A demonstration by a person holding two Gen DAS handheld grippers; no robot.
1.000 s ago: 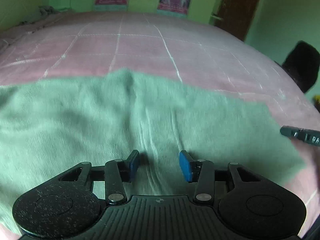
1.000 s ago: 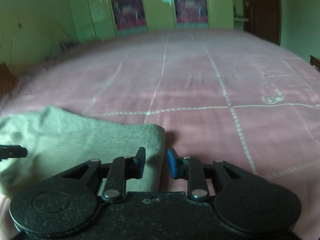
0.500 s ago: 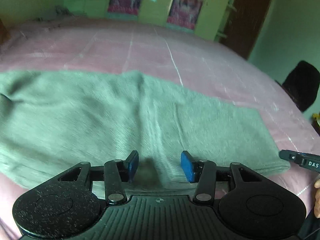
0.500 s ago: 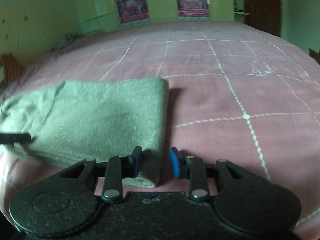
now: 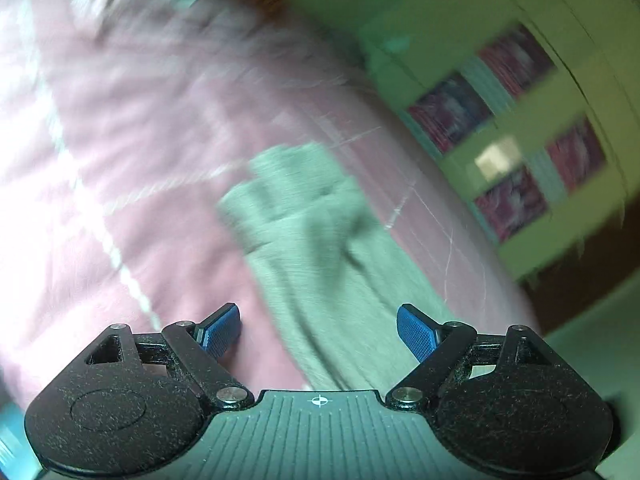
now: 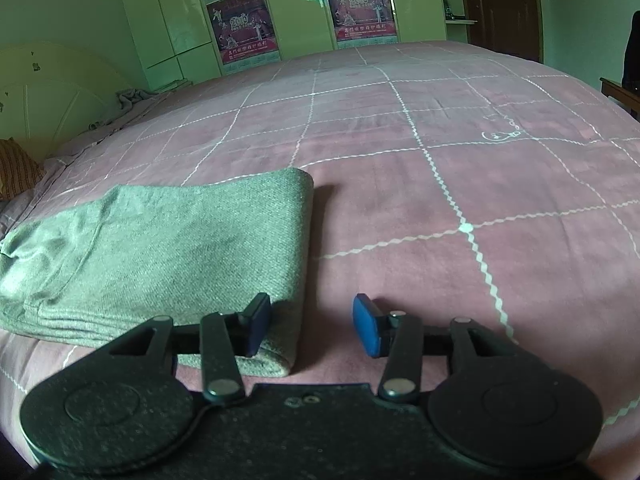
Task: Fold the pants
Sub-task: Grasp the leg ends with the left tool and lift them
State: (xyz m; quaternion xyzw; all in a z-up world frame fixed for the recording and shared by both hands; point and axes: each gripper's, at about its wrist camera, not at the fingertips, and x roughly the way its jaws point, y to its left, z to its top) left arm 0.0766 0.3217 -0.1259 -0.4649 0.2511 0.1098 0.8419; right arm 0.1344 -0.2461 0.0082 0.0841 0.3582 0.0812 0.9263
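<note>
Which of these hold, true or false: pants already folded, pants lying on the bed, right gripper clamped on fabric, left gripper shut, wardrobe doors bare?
1. The green pants lie folded, with a rounded fold edge. True.
2. The pants rest on the pink bed cover. True.
3. The right gripper clamps the fabric. False: its jaws are opening and the pads press nothing; the pants corner lies beside the left pad.
4. The left gripper is shut. False: its jaws are opening wide, with nothing pinched.
5. The wardrobe doors are bare. False: posters hang on them.

The pants (image 6: 168, 248) were grey-green; the bed (image 6: 440, 128) cover was pink with a white grid; the gripper pads (image 6: 366, 328) were blue.
</note>
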